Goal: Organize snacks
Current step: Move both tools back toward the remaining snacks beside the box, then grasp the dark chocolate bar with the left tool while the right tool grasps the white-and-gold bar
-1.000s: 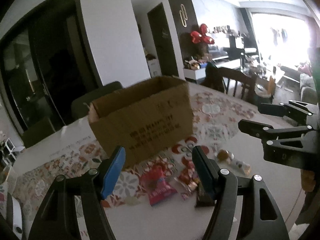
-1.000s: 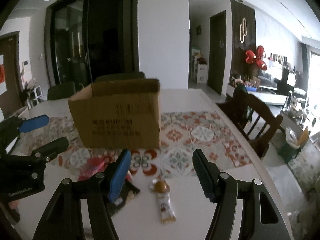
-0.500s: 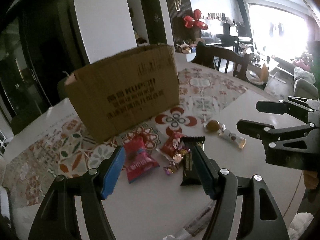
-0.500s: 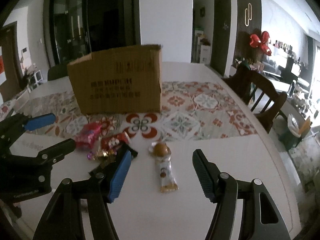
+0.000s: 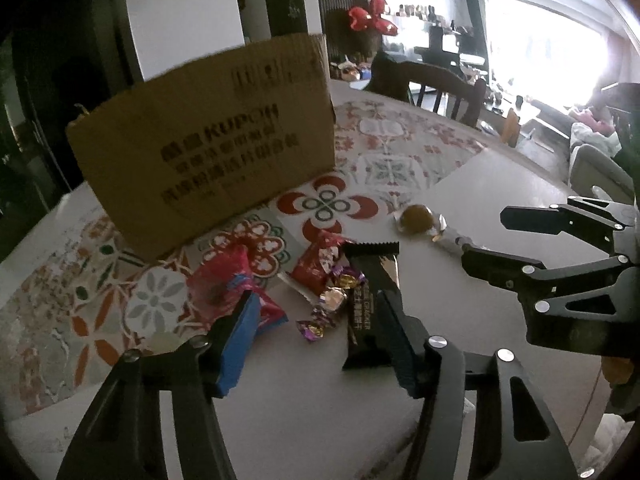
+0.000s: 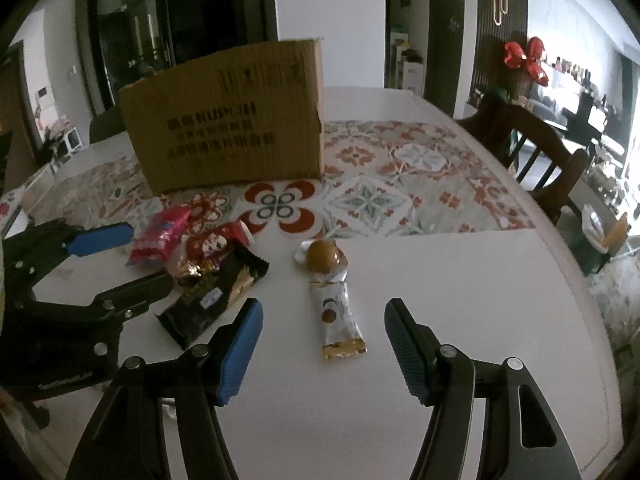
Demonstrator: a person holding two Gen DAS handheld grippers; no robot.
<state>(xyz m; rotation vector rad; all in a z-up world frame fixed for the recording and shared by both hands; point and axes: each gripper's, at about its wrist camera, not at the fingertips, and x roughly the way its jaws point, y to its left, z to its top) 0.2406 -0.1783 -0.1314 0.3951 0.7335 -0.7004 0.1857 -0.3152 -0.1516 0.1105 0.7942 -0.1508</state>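
Both grippers, left (image 5: 320, 332) narrowing over the black cracker pack (image 5: 370, 300), right (image 6: 324, 344) spread over the white bar (image 6: 338, 320), are reaching before the cardboard box (image 6: 228, 116); next, pinching.

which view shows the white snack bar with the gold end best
The right wrist view: the white snack bar lies whole and unobstructed, centred ahead of the open right tongs. In the left wrist view only a sliver of it shows, behind the right tongs' fingers.
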